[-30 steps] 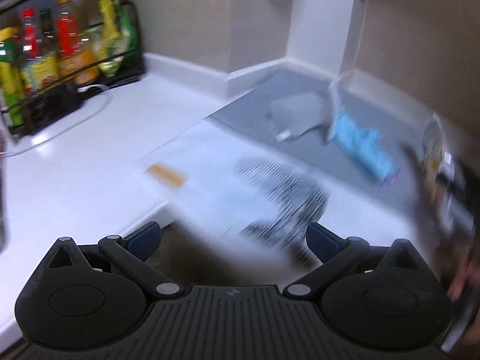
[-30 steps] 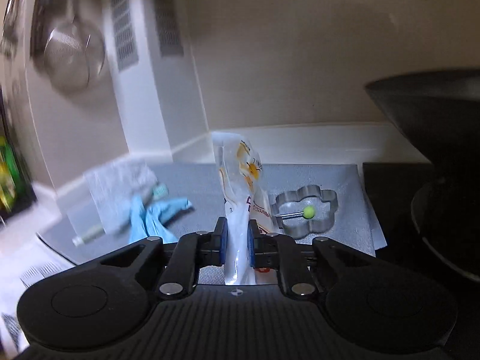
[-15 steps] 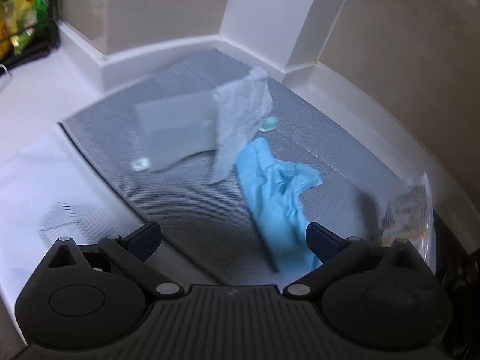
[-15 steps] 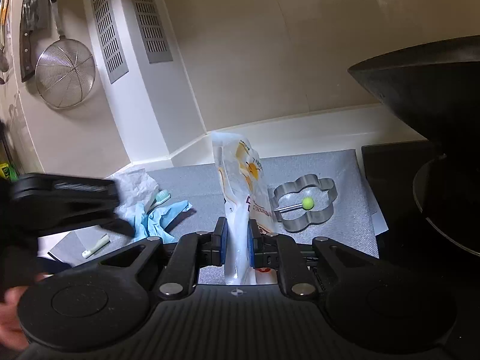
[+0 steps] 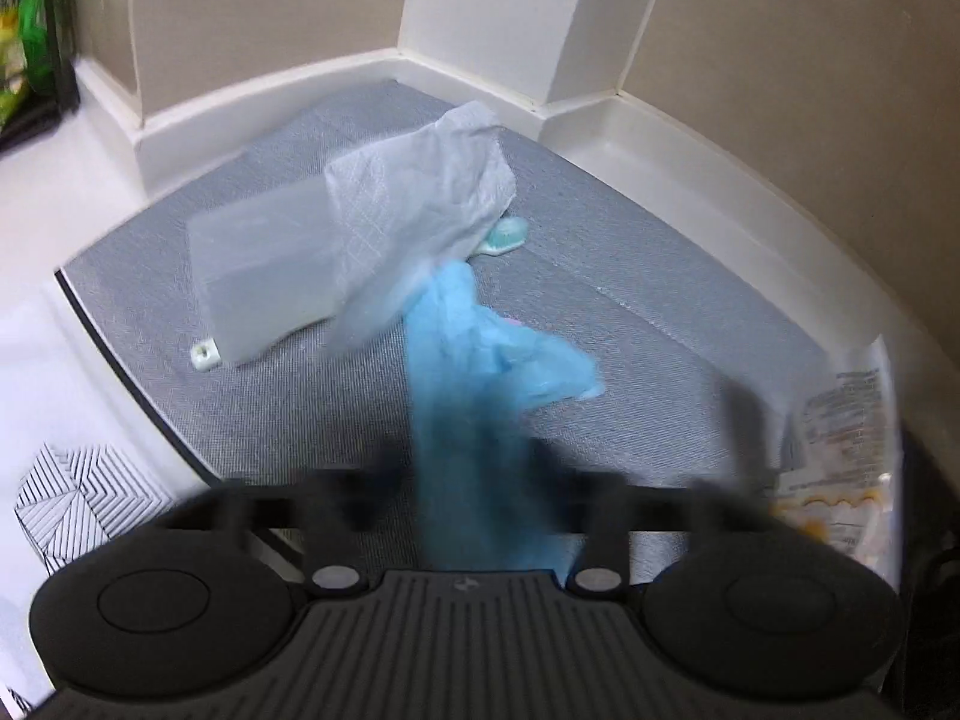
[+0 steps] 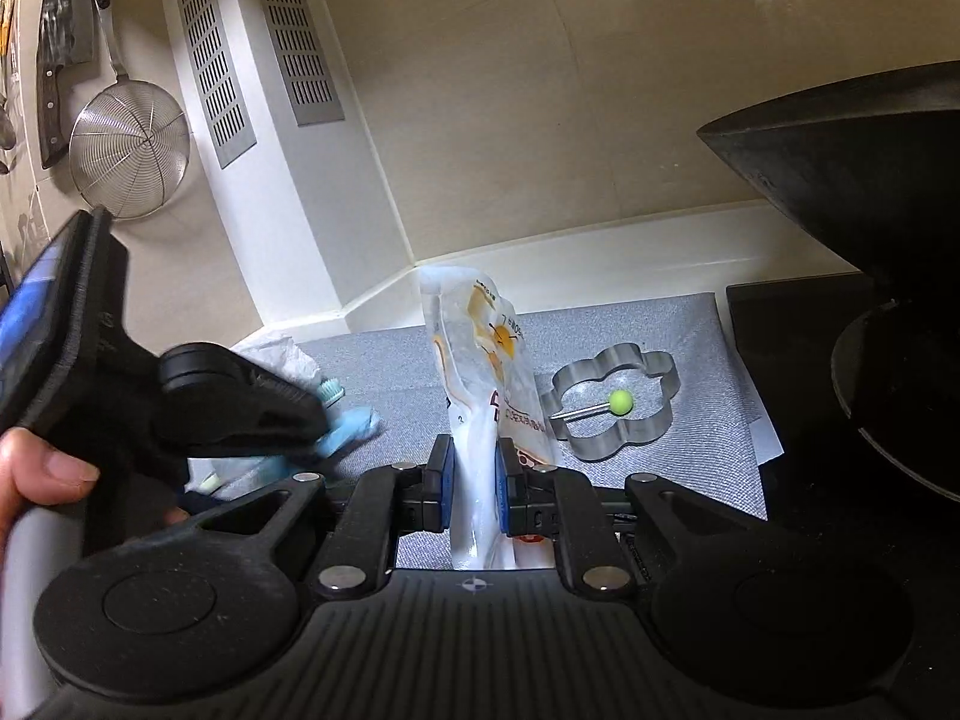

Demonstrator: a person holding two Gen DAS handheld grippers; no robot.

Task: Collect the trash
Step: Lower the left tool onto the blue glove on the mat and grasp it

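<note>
A blue glove (image 5: 480,372) lies crumpled on the grey mat (image 5: 660,300). My left gripper (image 5: 465,480) is down over its near end. Its blurred jaws are closing, one on each side of the glove, and I see no pad pressing it. The right wrist view shows this gripper (image 6: 312,420) at the glove (image 6: 354,426), with a hand (image 6: 42,468) holding it. A crumpled white tissue (image 5: 420,192) and a clear plastic piece (image 5: 264,270) lie just beyond. My right gripper (image 6: 474,480) is shut on a white printed pouch (image 6: 486,360), held upright; the pouch (image 5: 846,420) also shows at the left view's right edge.
A teal toothbrush head (image 5: 507,234) pokes out from under the tissue. A flower-shaped metal ring (image 6: 618,402) with a green knob sits on the mat's right part. A black pan (image 6: 870,150) looms at the right. A strainer (image 6: 129,150) hangs on the wall. Striped paper (image 5: 78,498) lies left.
My left gripper swept right from the white counter to the mat, dropped over the blue glove, and its jaws have come in around it. The right gripper and pouch stayed put.
</note>
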